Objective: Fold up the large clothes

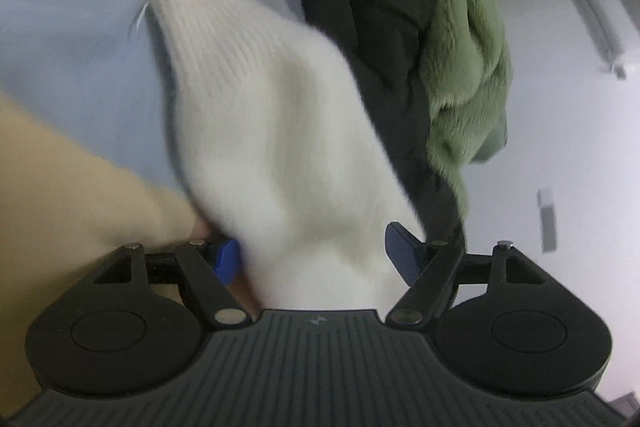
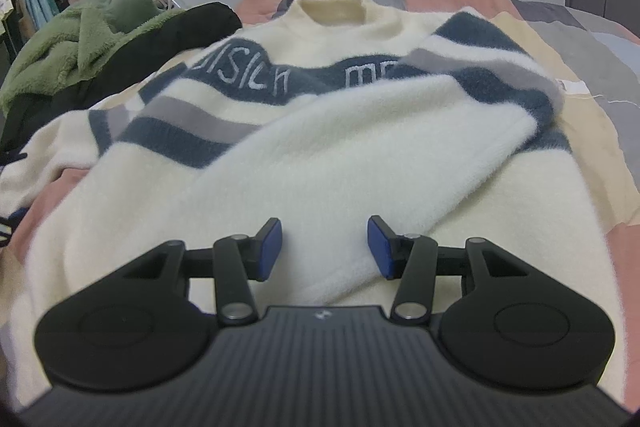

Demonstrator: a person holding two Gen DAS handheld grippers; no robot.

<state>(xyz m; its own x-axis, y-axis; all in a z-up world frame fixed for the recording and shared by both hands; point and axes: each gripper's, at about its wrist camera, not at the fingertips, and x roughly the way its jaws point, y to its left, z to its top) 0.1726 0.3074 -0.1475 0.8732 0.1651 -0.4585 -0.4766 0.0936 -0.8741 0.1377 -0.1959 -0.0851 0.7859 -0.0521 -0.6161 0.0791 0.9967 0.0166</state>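
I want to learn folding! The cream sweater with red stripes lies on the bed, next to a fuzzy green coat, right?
Nearly. The right wrist view shows the cream sweater has dark blue and grey stripes, not red. It does lie on the bed, next to the fuzzy green coat.
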